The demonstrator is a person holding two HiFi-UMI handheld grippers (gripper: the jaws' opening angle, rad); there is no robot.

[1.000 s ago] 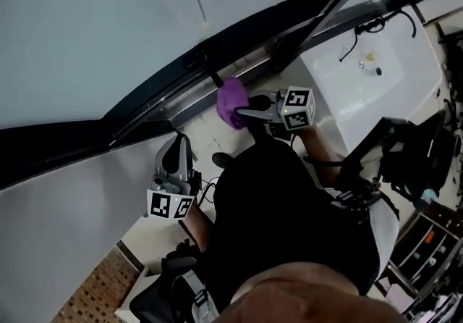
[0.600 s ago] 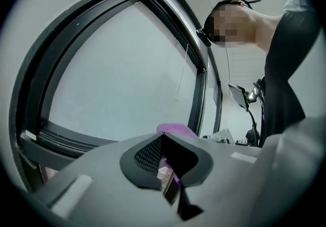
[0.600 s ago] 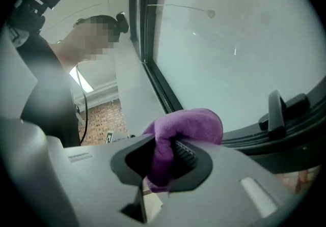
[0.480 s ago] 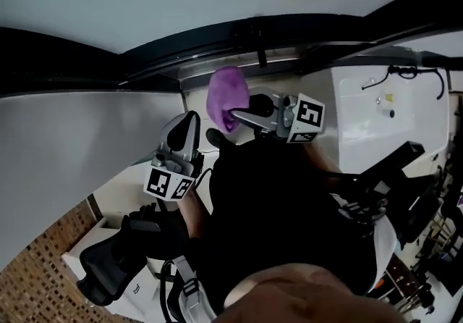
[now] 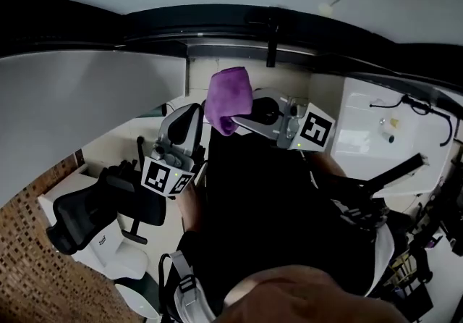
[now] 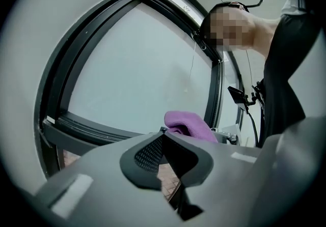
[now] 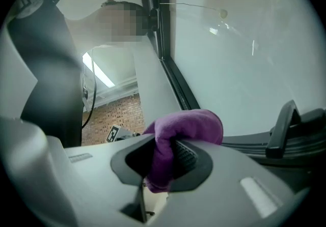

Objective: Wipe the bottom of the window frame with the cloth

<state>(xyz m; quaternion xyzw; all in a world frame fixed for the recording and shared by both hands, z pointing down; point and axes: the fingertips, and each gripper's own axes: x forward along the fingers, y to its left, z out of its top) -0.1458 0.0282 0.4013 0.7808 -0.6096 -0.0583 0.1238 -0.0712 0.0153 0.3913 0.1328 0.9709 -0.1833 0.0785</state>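
Head view: tongs [image 5: 236, 121] (right) pinch cloth [image 5: 228, 99].

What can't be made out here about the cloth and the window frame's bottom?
- Contact: in the head view the cloth shows just below the window frame; touching or apart is unclear.
- Cloth's lower end: right gripper view, buried between the right claw's pads.
- Dirt on the frame: head view, too dark and small.

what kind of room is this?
Likely an indoor office or lab workspace. Cues: a big dark-framed window, a black office chair, a brick wall, and a white table with cables on it. The right tool grips a purple cloth.
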